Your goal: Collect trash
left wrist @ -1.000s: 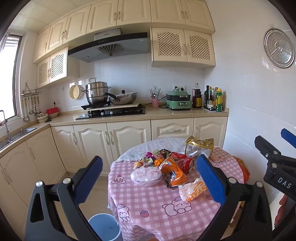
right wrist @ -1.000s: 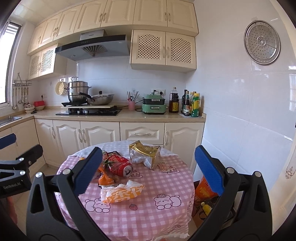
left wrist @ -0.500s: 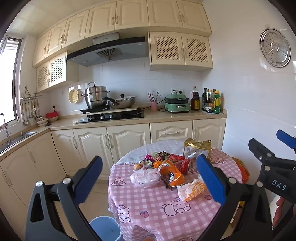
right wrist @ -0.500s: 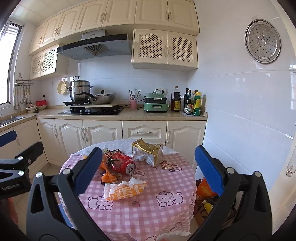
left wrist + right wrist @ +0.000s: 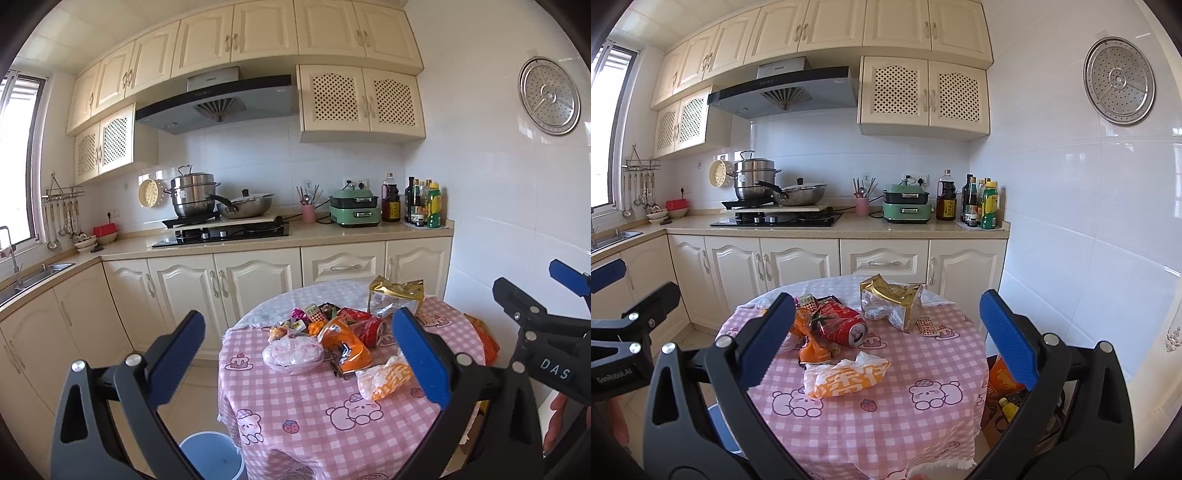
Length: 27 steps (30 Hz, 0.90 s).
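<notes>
In the left wrist view, the left gripper (image 5: 295, 354) has its blue-padded fingers (image 5: 177, 354) spread wide with nothing between them; it hangs short of the round table with a pink checked cloth (image 5: 306, 417); between the fingertips lies a crumpled white plastic bag (image 5: 293, 354), and just beside it, toward the right finger, an orange snack packet (image 5: 345, 345) against a red drink can on its side (image 5: 369, 326); a white and orange wrapper (image 5: 384, 376) lies touching the inner edge of the right finger in the picture; beyond the right fingertip stands an opened gold foil bag (image 5: 395, 299); below the left finger, on the floor by the table, is a light blue round bin (image 5: 212, 456); the right gripper (image 5: 561, 295) shows at the far right edge.

In the right wrist view, the right gripper (image 5: 886, 332) is likewise spread wide and empty, held back from the table (image 5: 923, 424); the white and orange wrapper (image 5: 846, 378) lies between the fingers, nearer the left one; the red can (image 5: 842, 325) and orange packet (image 5: 812, 343) sit just past the left fingertip; the gold bag (image 5: 892, 301) stands beyond them, midway between the tips; the bin (image 5: 722, 428) is partly hidden behind the left finger.
</notes>
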Tool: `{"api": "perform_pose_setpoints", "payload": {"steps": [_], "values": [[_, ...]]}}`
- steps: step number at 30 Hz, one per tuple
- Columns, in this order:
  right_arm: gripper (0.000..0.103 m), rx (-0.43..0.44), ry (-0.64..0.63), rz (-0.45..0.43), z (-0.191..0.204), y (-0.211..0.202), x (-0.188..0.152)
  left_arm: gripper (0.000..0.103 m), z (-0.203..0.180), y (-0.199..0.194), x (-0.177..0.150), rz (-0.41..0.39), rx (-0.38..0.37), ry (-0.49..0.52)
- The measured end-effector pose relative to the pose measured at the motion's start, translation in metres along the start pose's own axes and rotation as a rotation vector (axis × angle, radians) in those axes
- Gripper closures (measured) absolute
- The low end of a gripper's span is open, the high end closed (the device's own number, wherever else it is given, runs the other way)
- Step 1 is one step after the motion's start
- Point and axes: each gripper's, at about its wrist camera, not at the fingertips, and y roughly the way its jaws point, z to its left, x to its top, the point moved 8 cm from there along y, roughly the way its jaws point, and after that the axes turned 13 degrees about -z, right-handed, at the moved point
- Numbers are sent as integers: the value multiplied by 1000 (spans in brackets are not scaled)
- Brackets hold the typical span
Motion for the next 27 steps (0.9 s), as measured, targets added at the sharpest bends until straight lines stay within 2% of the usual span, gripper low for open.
{"api": "perform_pose_setpoints", "payload": {"steps": [27], "values": [[6,16,0,42,8,10,-10,4,14,5,-8,16,31,-16]]}}
